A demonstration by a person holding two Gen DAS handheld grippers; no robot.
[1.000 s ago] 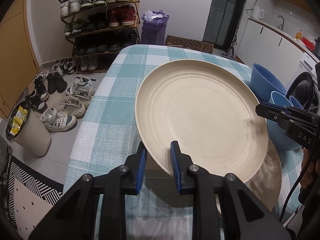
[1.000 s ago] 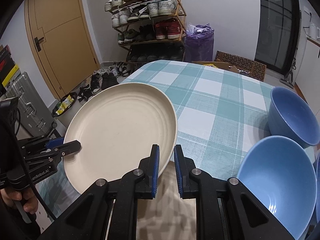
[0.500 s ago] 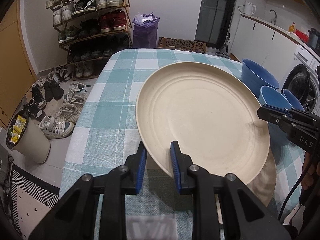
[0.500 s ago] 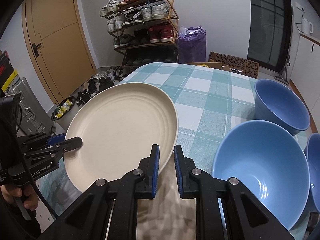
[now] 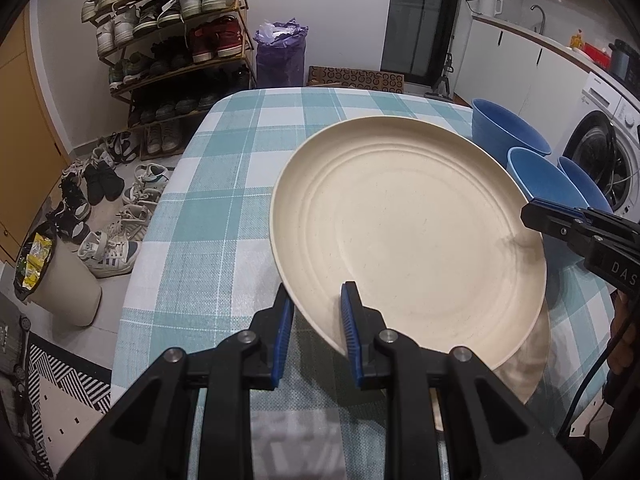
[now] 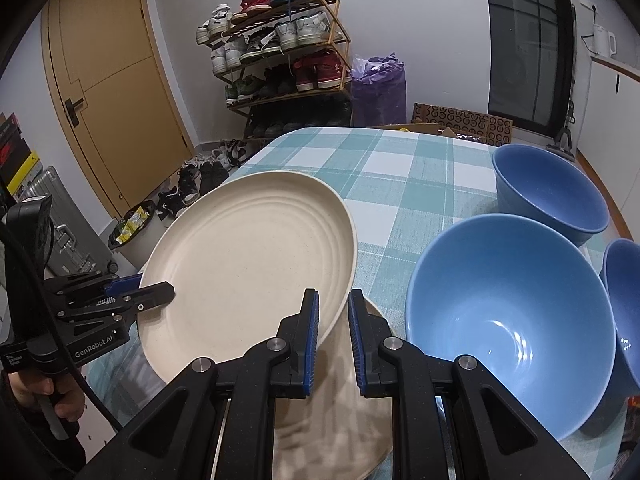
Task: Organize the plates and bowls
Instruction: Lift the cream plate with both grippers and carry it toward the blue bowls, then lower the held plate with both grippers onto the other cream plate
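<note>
Over the teal checked tablecloth (image 5: 208,216), beside three blue bowls (image 6: 508,320), a cream plate (image 5: 400,232) hangs tilted above a second plate (image 6: 352,420), pinched at opposite rims by the left gripper (image 5: 314,320), lettered "GenRobot.AI", and the right gripper (image 6: 333,328), lettered "DAS".

The cream plate (image 6: 248,264) hides most of a second plate (image 6: 352,412) beneath it; the third blue bowl (image 6: 624,304), right of it, is cut off.
</note>
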